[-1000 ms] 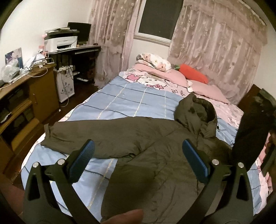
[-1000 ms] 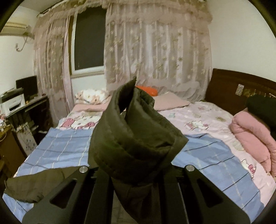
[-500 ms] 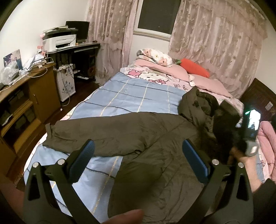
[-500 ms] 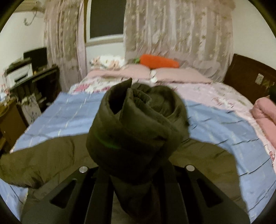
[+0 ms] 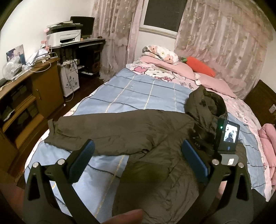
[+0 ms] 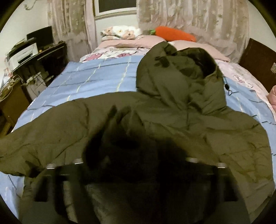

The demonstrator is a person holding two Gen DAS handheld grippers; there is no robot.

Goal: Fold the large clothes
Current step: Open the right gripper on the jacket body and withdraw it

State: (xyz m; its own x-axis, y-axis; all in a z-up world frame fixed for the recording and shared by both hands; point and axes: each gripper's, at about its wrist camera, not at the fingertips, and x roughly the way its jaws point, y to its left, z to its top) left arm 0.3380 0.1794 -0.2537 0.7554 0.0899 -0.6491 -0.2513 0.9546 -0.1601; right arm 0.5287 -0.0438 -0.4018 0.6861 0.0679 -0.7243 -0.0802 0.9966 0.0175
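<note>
Right sleeve point(image 6: 120, 146) has been brought down and laid across the jacket point(image 5: 155, 137) body, which is spread on the bed point(image 5: 134, 89). Right gripper point(image 6: 134, 163) is opening; sleeve is seen between the jaws, blurred, no longer clamped. Left gripper point(image 5: 136, 158) is held wide open, empty, above the hem. Left sleeve point(image 5: 96, 131) judged next for folding.

Lace curtains point(image 5: 215, 43) flank a dark window point(image 5: 163, 14); desk point(image 5: 82, 44), perhaps cluttered.
</note>
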